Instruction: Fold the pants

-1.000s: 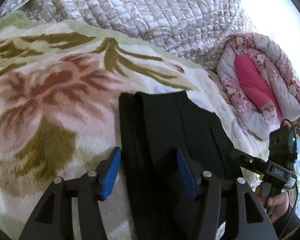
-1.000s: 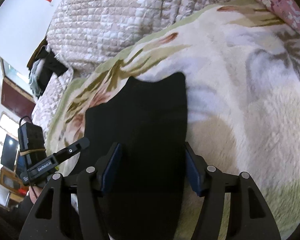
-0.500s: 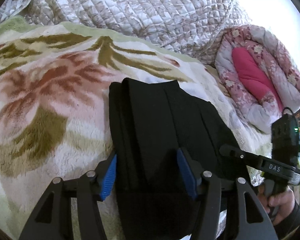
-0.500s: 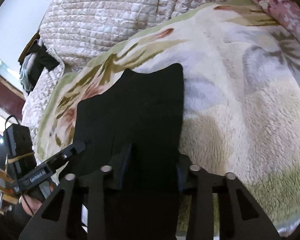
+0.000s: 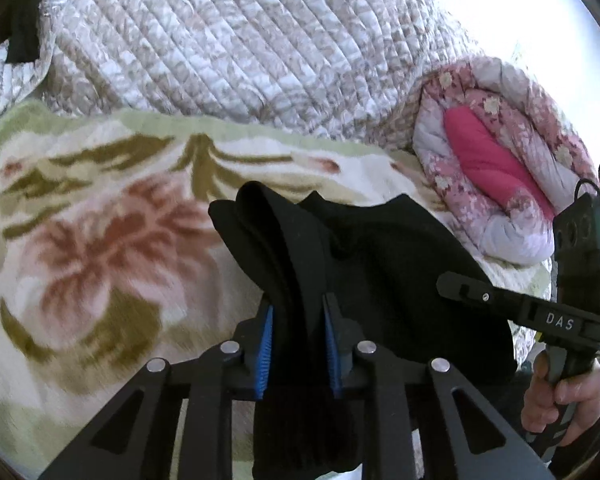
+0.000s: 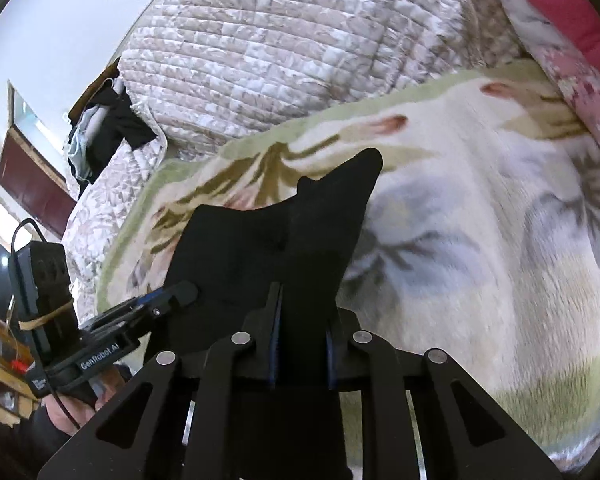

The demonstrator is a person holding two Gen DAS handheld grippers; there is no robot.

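Black pants lie folded lengthwise on a floral fleece blanket, their near end raised and bunched. My left gripper is closing, its blue pads pressing a thick fold of that near edge. In the right wrist view the pants taper to a point away from me. My right gripper is also closing, pinching the other near corner. Each view shows the other gripper at the pants' side: the right one and the left one.
A quilted beige bedspread is piled behind the blanket. A rolled pink floral duvet lies at the right. A hand grips the right tool's handle. Dark clothes hang over the quilt's far left. Blanket spreads right of the pants.
Both grippers have gone from wide open to closed on the pants' near edge. They have risen, and the near end of the fabric has lifted and bunched off the blanket.
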